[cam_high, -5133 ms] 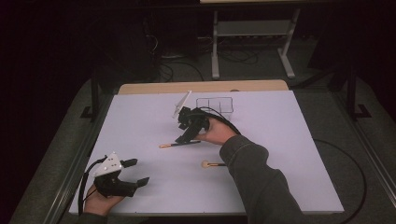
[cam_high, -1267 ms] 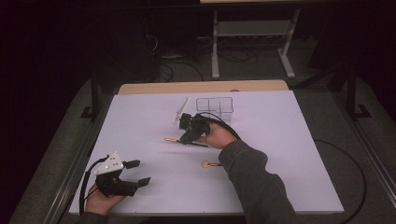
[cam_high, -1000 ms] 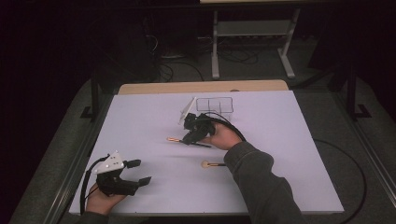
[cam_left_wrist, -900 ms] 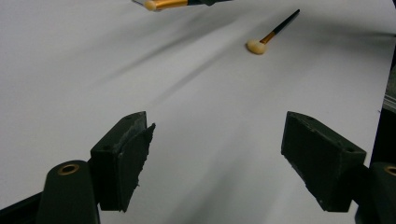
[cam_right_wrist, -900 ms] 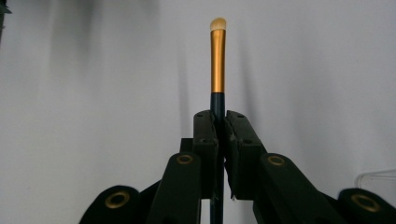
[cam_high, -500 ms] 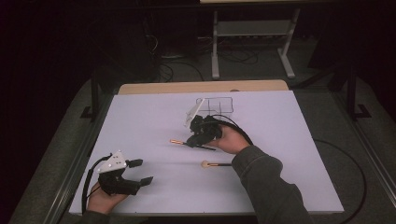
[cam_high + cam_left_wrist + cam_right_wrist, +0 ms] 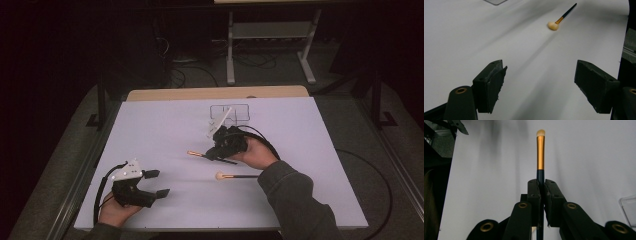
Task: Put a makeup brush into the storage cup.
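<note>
My right gripper (image 7: 214, 155) (image 7: 540, 187) is shut on the dark handle of a slim makeup brush (image 7: 540, 155) with a gold ferrule; its tip (image 7: 192, 153) points left, just above the white table. A second brush (image 7: 235, 176) (image 7: 561, 18) with a round cream head lies flat on the table just in front of the right hand. My left gripper (image 7: 157, 183) (image 7: 539, 87) rests at the near left, open with nothing between its jaws, aimed toward that brush.
A clear divided organiser tray (image 7: 230, 112) sits at the far middle of the white table (image 7: 165, 125); its corner (image 7: 628, 208) shows at the right gripper view's edge. A metal stand (image 7: 270, 35) and cables lie on the dark floor beyond.
My right gripper has carried the slim brush to the right and slightly toward me. The left gripper has shifted slightly. The round-headed brush has stayed put.
</note>
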Demonstrator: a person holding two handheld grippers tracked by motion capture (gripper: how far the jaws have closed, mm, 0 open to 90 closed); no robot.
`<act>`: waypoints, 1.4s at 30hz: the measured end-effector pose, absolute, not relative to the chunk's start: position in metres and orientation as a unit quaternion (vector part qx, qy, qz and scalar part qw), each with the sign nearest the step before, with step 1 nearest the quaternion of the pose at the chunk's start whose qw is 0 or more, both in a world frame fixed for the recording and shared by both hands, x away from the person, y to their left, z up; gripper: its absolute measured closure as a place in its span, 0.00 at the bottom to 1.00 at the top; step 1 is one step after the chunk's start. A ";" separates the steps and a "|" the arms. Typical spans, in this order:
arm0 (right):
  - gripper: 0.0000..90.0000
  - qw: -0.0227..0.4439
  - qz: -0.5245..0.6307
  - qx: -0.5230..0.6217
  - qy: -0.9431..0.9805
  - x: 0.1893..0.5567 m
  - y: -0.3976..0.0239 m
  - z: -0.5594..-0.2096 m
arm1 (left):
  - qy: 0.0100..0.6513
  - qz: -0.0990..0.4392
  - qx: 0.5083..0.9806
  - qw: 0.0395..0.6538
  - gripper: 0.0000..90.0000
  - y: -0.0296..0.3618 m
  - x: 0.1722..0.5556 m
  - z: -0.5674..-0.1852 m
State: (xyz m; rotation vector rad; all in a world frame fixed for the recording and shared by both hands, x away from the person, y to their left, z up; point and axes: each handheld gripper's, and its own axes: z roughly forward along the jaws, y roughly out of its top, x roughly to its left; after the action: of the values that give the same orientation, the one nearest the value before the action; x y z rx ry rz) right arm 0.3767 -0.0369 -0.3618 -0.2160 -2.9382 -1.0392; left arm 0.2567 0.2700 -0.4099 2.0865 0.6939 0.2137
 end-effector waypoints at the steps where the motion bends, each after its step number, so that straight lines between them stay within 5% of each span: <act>1: 0.92 0.009 -0.335 -0.070 -0.940 0.376 -0.039 -0.362 | 0.278 0.086 0.845 0.449 0.26 0.270 0.257 -0.409; 42: 0.92 0.006 -0.373 -0.047 -0.927 0.329 -0.089 -0.359 | 0.155 0.021 0.888 0.432 0.41 0.178 0.296 -0.348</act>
State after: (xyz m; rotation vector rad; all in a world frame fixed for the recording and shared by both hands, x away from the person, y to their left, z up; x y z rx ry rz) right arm 0.3288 -0.0893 -0.3590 -0.1463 -2.9002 -1.1673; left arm 0.2957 0.1783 -0.3483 2.2140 0.3865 0.0517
